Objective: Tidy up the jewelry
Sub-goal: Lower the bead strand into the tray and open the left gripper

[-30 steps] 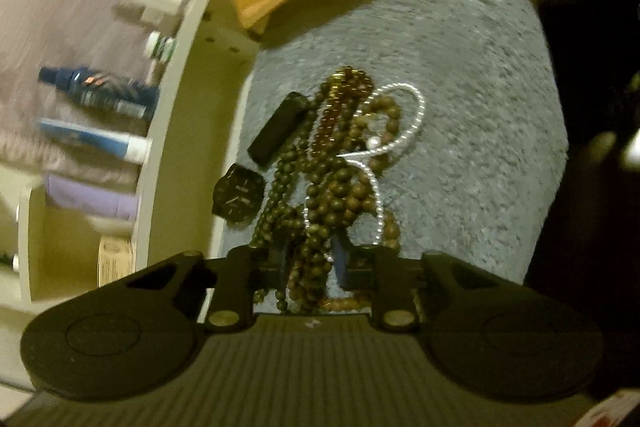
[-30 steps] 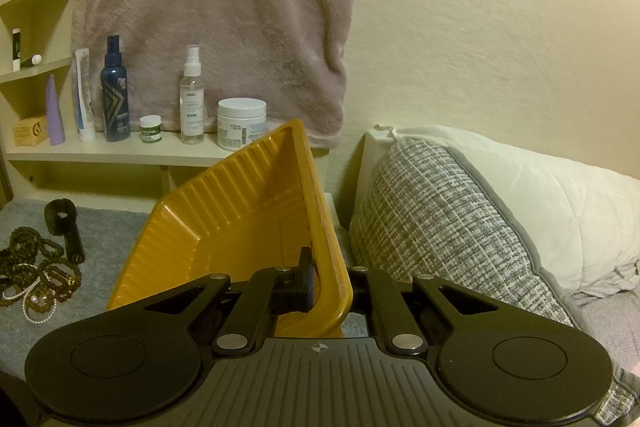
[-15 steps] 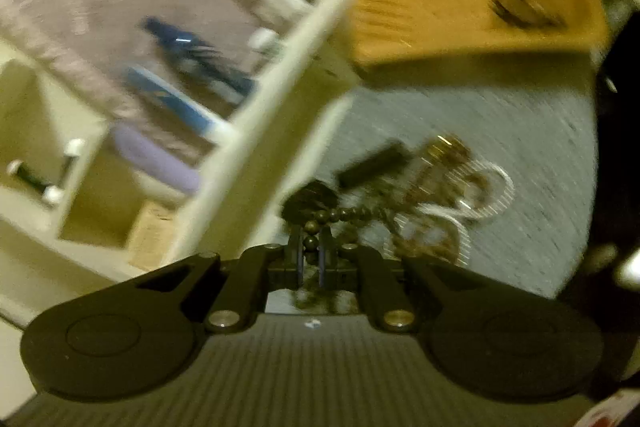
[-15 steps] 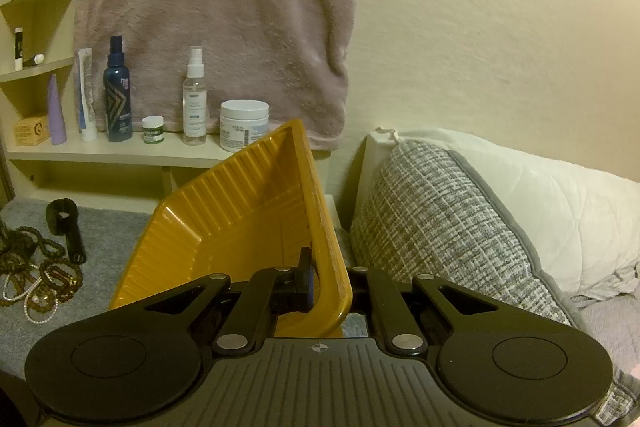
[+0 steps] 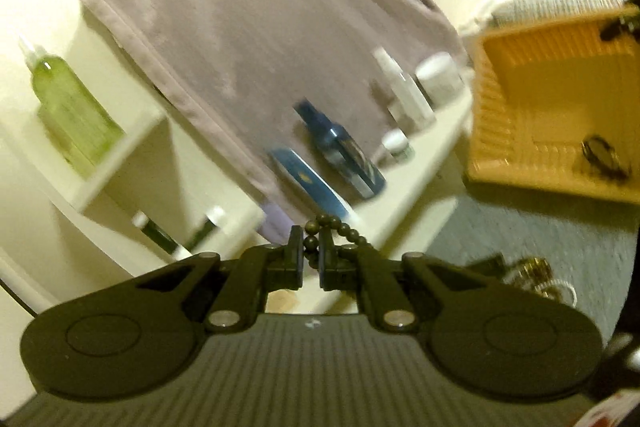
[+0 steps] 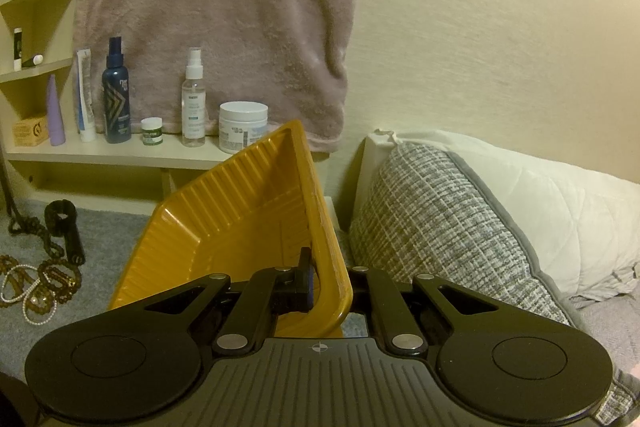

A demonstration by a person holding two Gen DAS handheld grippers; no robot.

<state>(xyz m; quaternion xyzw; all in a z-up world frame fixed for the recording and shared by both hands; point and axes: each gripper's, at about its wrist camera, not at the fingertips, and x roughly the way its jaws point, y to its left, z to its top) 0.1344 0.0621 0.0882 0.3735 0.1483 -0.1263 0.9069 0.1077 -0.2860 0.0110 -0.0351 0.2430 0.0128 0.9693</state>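
Beads on a soft string make the dark necklace (image 5: 334, 229) light and floppy, so it will swing and may slide. The left gripper (image 5: 310, 253) has its jaws nearly shut on a few beads between the tips; the rest of the strand runs off to the right of the jaws. A hold near the middle seems safer. The right gripper (image 6: 330, 281) has its jaws shut on the rim of the yellow tray (image 6: 256, 211). More jewelry (image 6: 38, 281) lies on the grey bed cover (image 6: 104, 227), left of those jaws. The shelf (image 6: 120, 151) with bottles (image 6: 116, 91) stands beyond; nothing blocks the way to the tray.
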